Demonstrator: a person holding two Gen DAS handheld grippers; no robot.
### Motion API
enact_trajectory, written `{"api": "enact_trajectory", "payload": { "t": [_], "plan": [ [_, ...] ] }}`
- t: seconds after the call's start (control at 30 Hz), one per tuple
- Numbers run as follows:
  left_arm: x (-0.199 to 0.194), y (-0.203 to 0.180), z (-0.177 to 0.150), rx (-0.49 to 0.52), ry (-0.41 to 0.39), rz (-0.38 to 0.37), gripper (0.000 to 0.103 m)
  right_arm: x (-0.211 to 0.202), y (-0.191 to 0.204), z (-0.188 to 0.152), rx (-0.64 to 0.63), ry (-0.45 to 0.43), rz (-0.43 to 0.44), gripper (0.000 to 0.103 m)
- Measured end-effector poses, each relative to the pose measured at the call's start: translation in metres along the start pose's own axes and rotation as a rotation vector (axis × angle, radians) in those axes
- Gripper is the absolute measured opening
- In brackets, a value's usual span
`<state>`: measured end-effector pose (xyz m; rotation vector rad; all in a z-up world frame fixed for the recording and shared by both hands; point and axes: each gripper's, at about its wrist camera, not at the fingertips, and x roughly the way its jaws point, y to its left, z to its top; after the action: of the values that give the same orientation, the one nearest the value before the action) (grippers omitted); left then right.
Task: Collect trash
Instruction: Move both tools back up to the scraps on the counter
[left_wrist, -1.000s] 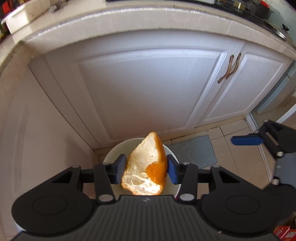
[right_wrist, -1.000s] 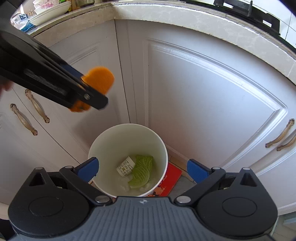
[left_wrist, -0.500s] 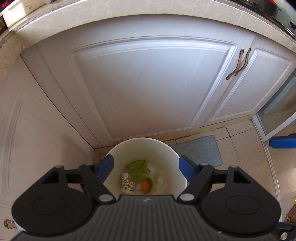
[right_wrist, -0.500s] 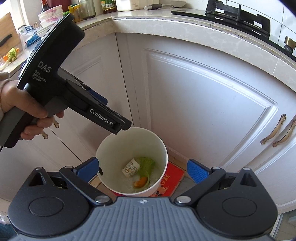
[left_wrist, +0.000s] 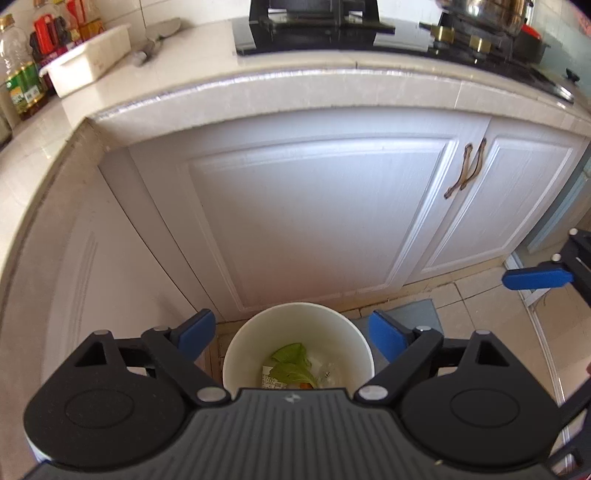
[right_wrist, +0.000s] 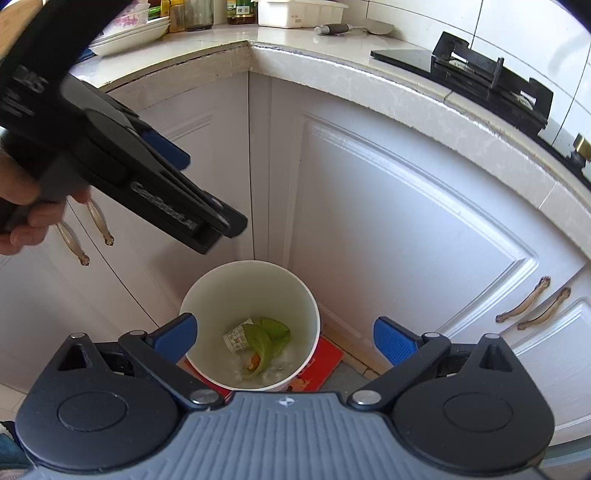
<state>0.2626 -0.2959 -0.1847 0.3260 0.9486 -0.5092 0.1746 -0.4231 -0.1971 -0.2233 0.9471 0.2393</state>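
**Inspection: both tongs empty above the trash bucket**

I hold my left gripper (left_wrist: 291, 332) above the white bucket (left_wrist: 236, 354); its blue pads stand wide apart, having just been opening, and nothing sits between them. The bucket rests on the floor in the corner where two runs of white cabinet doors (left_wrist: 314, 221) meet. Inside it, at the bottom, I see green leaves (left_wrist: 291, 363), a small printed paper cup (left_wrist: 271, 380) lying on its side beside them, and a scrap of orange peel (left_wrist: 306, 386) just under the leaf edge; the peel touches neither pair of tongs.

My right gripper (right_wrist: 286, 339) hangs over the same bucket (right_wrist: 207, 295) from the other side; its jaws also stand wide, empty, one pad to either side of the rim as seen. From this view the leaves (right_wrist: 267, 338) overlap the paper cup (right_wrist: 236, 338), and the orange peel (right_wrist: 252, 365) shows below them. A red printed card (right_wrist: 328, 360) lies on the floor under the bucket's far edge.

My left hand (right_wrist: 22, 206) grips the handle of the left tool at upper left; the tool angles down toward the bucket. The countertop (right_wrist: 369, 85) above carries a black stove (right_wrist: 487, 81), a white tray (right_wrist: 295, 13) and bottles.
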Motion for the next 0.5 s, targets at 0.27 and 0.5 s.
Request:
{"api": "enact_trajectory", "payload": {
  "t": [0.27,0.5],
  "plan": [
    [-0.065,0.018,-0.006,-0.030,-0.061,0.027,0.093,-0.026,0.021,0.023,-0.023,-0.015,-0.023,0.103],
    [-0.126,0.047,-0.019,-0.097,-0.129,0.087,0.093,-0.046,0.040,0.049,-0.027,-0.051,0.004,0.103]
  ]
}}
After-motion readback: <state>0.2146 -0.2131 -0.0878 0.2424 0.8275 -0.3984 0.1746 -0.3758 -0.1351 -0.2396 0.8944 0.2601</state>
